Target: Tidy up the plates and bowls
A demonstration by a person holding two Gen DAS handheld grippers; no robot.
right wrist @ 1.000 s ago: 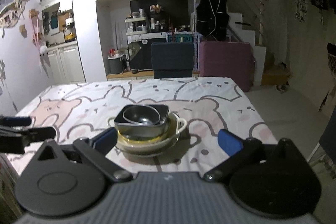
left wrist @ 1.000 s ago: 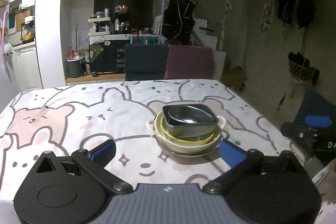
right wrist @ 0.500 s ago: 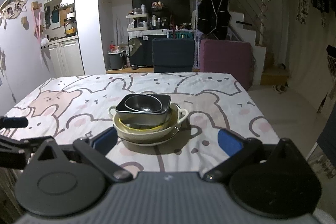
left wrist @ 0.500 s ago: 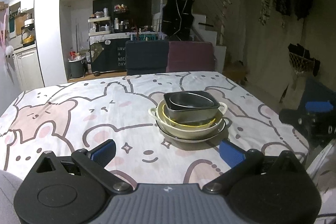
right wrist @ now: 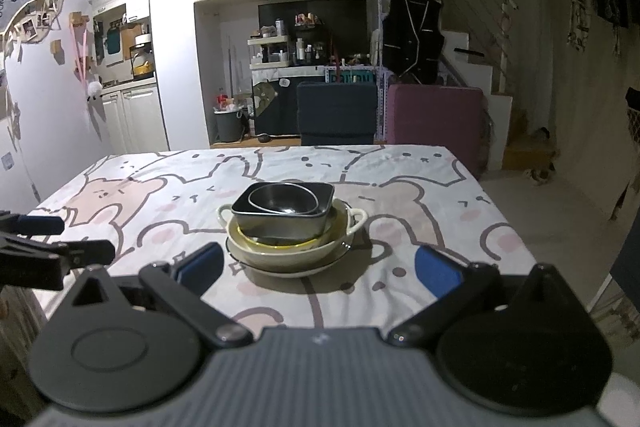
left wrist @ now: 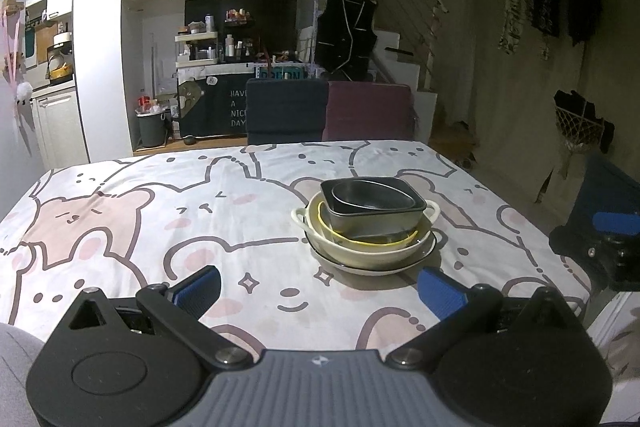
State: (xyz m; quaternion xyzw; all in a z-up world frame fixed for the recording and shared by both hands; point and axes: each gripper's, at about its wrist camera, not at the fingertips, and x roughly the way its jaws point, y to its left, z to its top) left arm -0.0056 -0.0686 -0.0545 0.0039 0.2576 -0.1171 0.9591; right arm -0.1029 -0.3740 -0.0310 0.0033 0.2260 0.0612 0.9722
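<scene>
— Anything hidden in the stack [left wrist: 370, 227]?
— Yes: yellow-rimmed dish [left wrist: 376, 239] mostly buried under the dark square bowl [left wrist: 374, 213], only a rim sliver showing. Plate [right wrist: 288, 267] at the bottom covered but for its edge.
— Cut off anywhere?
— Right gripper [left wrist: 600, 239] clipped by the right edge in the left wrist view; left gripper [right wrist: 44, 243] clipped by the left edge in the right wrist view.
— Far shelf [left wrist: 198, 47]?
— Bottles too small to identify.

the surface [left wrist: 120, 227] wears a white cloth printed with pink bears and rabbits. directly on it sits one shallow plate [left wrist: 428, 253], right of centre, bearing a nested stack: a cream two-handled bowl [left wrist: 360, 251], then a dark square dish [left wrist: 376, 223].
</scene>
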